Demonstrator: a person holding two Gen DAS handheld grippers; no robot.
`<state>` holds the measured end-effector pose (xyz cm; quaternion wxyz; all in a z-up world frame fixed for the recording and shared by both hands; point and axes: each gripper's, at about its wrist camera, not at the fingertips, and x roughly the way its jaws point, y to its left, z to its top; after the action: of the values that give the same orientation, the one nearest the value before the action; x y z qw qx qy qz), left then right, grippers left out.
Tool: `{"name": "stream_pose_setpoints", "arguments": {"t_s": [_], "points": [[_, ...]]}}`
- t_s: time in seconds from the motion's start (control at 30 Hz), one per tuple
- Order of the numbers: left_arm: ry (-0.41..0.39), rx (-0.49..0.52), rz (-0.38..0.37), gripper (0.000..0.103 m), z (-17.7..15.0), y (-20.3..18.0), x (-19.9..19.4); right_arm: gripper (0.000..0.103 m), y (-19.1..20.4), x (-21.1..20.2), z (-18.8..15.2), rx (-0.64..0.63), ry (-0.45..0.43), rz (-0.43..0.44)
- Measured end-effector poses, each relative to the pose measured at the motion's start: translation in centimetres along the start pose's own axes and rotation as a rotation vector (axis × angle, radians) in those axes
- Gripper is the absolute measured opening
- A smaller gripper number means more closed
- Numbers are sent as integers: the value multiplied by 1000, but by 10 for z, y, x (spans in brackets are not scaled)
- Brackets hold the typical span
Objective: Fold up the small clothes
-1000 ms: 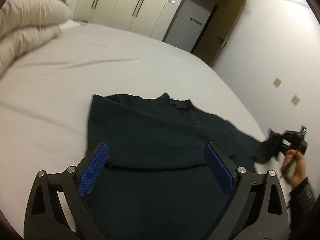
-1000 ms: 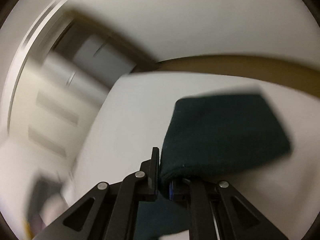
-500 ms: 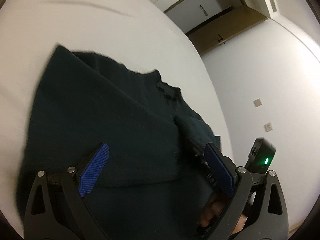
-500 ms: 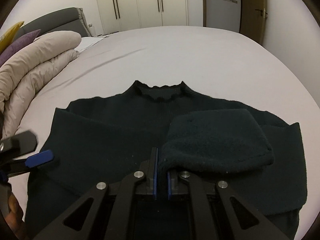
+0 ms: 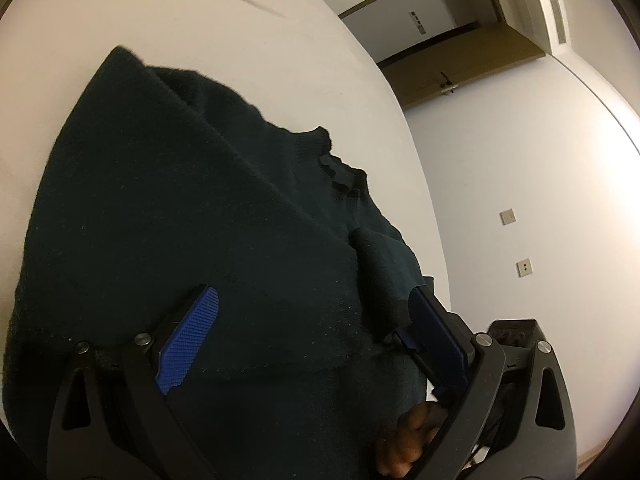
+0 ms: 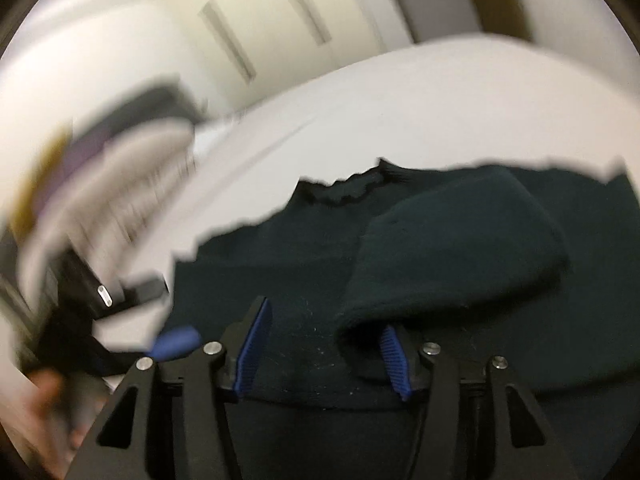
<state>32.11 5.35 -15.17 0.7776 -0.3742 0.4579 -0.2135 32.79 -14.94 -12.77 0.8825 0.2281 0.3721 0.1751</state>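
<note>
A dark green sweater lies flat on the white bed, its scalloped collar pointing away. Its sleeve is folded in over the body and lies loose. My left gripper is open just above the sweater's lower part and holds nothing. My right gripper is open over the sweater, the sleeve's cuff resting by its right finger. The right gripper also shows in the left wrist view, low on the right, with a hand behind it.
The bed's far edge curves toward a wall with switches and a wooden door. Pillows and a quilt lie blurred at the left of the right wrist view, wardrobe doors behind.
My right gripper carried the sleeve in over the sweater's body, then opened and let it go. My left gripper stayed open and moved closer over the sweater.
</note>
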Motion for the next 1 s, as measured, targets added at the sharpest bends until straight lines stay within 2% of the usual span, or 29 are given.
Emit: {"name": "stream_pose_setpoints", "arguments": {"t_s": [0.07,0.17,0.27,0.3,0.33,0.4,0.47,0.53,0.57,0.67,0.73,0.8,1.0], "points": [[3,7,0,97,-2,-1,-1,58,-34,-9,3,224,-41,90],[5,5,3,97,-3,3,1,58,-71,-16,6,474,-94,166],[8,6,4,97,-2,3,2,55,-86,-16,15,574,-118,161],[7,8,5,97,-1,3,3,48,-86,-14,19,573,-117,155],[6,9,5,97,0,3,3,31,-84,-11,23,562,-115,143],[2,4,-2,97,1,5,0,15,-75,-4,31,517,-87,88],[-4,-4,-6,97,2,9,-6,14,-56,3,34,436,-78,45],[-18,-26,-16,97,6,15,-10,13,-27,10,36,302,-62,14],[-17,-41,-27,97,9,18,-10,12,4,19,35,160,-39,2],[1,-51,-37,97,15,19,-8,11,63,37,20,-132,-2,-14],[8,-50,-58,97,21,15,-8,11,88,46,6,-280,8,-68],[16,-66,-91,97,28,13,-7,11,98,52,-2,-358,15,-111],[92,-132,-173,97,49,7,4,11,103,53,-11,-436,21,-160]]}}
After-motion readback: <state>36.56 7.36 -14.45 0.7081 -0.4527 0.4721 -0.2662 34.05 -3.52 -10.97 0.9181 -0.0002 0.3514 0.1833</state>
